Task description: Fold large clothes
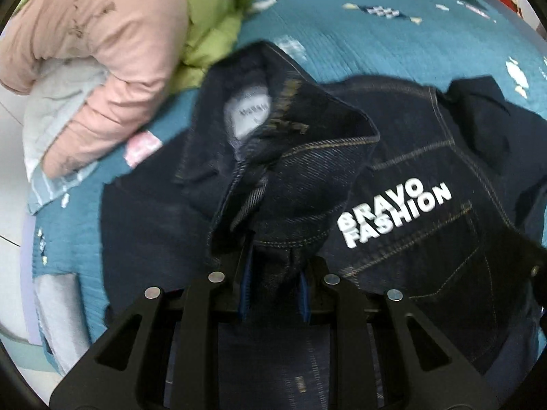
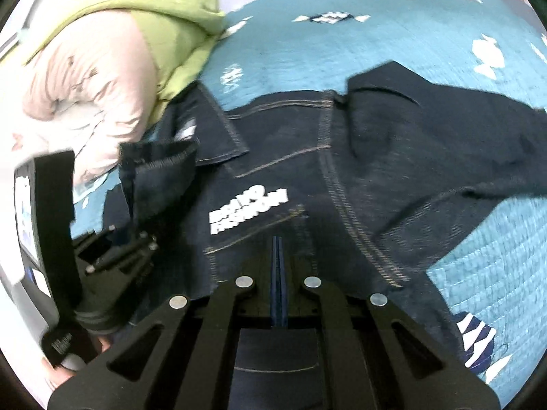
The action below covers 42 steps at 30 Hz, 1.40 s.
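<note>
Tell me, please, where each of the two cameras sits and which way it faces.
Left wrist: sits on the left gripper, looking steeply down at the dark blue denim jacket; its fingers pinch a bunched fold of the denim.
Right wrist: sits on the right gripper, looking down at the jacket's back; jaws shut, seemingly empty. The left gripper and a bit of the hand holding it show at left.
Shared: the jacket's white lettering, teal quilted bedspread, pink and lime-green padded jackets.
</note>
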{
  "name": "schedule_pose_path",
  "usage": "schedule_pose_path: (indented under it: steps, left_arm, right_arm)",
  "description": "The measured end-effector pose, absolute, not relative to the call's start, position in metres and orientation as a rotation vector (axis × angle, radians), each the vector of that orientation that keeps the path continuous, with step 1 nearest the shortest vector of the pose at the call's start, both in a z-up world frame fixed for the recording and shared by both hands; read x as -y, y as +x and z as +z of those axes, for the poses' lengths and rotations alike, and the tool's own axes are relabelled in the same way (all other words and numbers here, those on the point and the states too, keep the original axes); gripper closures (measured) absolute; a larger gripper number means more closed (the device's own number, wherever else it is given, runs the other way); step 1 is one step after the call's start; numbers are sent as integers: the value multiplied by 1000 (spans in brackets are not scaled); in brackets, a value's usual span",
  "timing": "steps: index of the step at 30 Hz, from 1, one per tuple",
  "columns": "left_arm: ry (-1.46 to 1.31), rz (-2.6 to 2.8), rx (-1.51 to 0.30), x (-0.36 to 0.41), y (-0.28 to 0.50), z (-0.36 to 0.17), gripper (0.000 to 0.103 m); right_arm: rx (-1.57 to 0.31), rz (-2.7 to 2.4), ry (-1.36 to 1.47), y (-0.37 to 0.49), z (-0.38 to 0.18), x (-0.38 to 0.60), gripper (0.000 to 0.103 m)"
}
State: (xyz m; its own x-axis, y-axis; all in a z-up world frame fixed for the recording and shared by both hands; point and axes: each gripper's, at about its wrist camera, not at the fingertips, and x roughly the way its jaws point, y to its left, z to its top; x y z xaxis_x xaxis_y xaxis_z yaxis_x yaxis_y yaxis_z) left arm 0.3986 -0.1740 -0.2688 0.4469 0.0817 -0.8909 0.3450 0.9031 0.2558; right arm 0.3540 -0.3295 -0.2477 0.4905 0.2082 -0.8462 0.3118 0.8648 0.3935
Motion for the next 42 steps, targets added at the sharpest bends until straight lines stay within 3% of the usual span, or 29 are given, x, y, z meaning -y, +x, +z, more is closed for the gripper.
schedule_pose_path:
  steps: [9,11,14,15,16,19,21,23,29,36,40,41,42]
  left_arm:
    - [374,-130,-1230,178,415,-303,81]
    - [392,-141,-1242,181,415,-302,75]
    - [352,-234,-1253,179,410,-287,44]
    - [299,-306,-1253,174,406,-277,26]
    - [261,-347,-1243,168,402,-267,22]
    - [216,-400,-1209,153,391,-245,22]
    - [185,-412,-1195,138,388,-234,22]
    - [135,-408,-1200,115,390,-229,22]
    - [-5,-316,-1237,37,412,-230,22]
    - [-127,-121,-1336,-60,431,-269,22]
    - [-133,-123,-1386,-79,437,-297,30]
    - [-124,-129,-1374,-79,436,-297,30]
    - [-107,-130,-1361,-77,435,-296,31]
  right_arm:
    - [-1097,-127,614,356,-263,345,98]
    - [-1096,-128,603,357,-261,343,98]
    - [-1092,-115,582,358,-259,341,98]
    - [-1092,-107,579,359,-258,340,97]
    - [-1094,-101,576,360,-258,339,97]
    - [-1098,-86,557,360,-255,334,88]
    - [-1092,-80,550,361,-253,331,64]
    - [-1079,-70,553,360,-251,327,54]
    - [-1081,-1,543,373,-245,304,50]
    - [-1127,78,584,407,-259,263,50]
    - [-1124,45,596,429,-271,246,50]
    - [-1140,27,557,437,-273,239,52]
    - [-1149,6,495,443,-273,231,72]
